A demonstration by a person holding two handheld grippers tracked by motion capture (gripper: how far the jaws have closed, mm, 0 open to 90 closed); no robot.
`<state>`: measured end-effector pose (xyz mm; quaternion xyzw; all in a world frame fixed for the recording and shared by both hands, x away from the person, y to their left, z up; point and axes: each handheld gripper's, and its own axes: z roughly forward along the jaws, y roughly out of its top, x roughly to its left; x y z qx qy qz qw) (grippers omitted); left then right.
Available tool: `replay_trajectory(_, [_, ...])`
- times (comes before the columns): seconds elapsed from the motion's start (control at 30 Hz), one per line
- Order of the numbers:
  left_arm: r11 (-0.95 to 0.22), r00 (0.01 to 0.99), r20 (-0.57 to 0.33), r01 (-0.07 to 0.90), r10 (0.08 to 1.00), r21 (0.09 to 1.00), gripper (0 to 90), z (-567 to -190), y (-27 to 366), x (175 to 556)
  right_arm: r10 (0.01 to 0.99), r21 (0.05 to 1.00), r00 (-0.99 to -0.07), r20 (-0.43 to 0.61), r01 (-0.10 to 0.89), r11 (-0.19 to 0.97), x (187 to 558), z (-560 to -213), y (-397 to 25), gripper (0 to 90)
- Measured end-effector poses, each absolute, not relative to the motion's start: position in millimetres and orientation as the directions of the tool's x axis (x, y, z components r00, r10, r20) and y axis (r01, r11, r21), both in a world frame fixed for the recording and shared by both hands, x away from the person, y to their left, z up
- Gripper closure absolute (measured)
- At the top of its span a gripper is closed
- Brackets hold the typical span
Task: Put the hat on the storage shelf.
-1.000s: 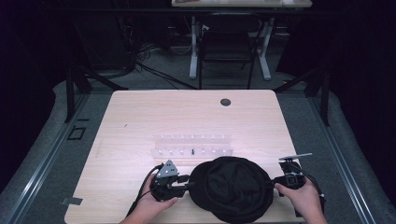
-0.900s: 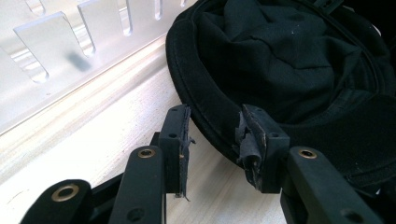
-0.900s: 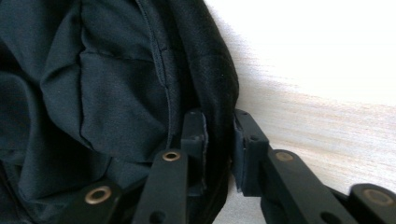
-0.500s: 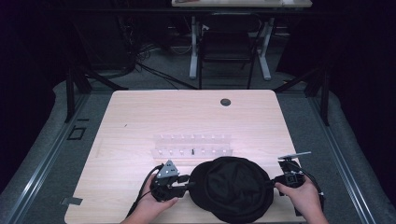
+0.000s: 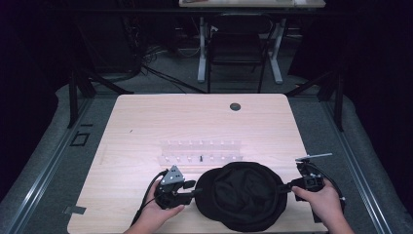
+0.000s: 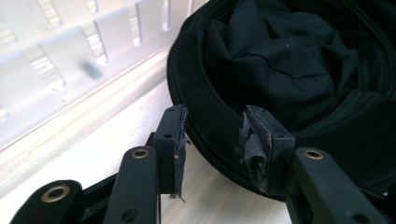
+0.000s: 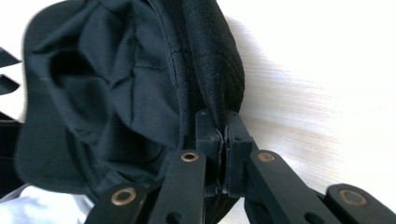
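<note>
Your right tool (image 7: 222, 128) was clamped on the hat (image 5: 242, 195) brim while your left tool (image 6: 212, 140) stood open astride it, so closing came next.

Hat (image 5: 241, 195): plain black all over, you have no print on it.
Worktop (image 5: 146, 122): your surface is pale wood grain, with one dark round spot.
Rack (image 5: 199, 151): clear, frosted white.
Your left gripper (image 5: 192, 187): black, grey top plate.
Your right gripper (image 5: 287, 187): black.
</note>
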<state>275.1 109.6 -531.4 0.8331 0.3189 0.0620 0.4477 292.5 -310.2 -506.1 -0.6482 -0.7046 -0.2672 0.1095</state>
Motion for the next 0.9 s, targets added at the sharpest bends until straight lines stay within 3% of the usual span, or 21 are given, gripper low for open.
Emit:
replay_trajectory(0.4, [-0.362, 0.747, -0.194, 0.510, 0.636, 0.780, 58.5, -530.4, 131.2, 286.5, 0.845, 0.212, -0.148, 0.514, 0.976, 0.041, 294.6, -474.9, -300.9, 87.6])
replay_trajectory(0.9, [-0.341, 0.709, -0.208, 0.547, 0.674, 0.765, 58.5, -536.8, 145.9, 296.3, 0.848, 0.091, -0.057, 0.526, 0.996, 0.010, 300.8, -461.0, -291.8, 87.8])
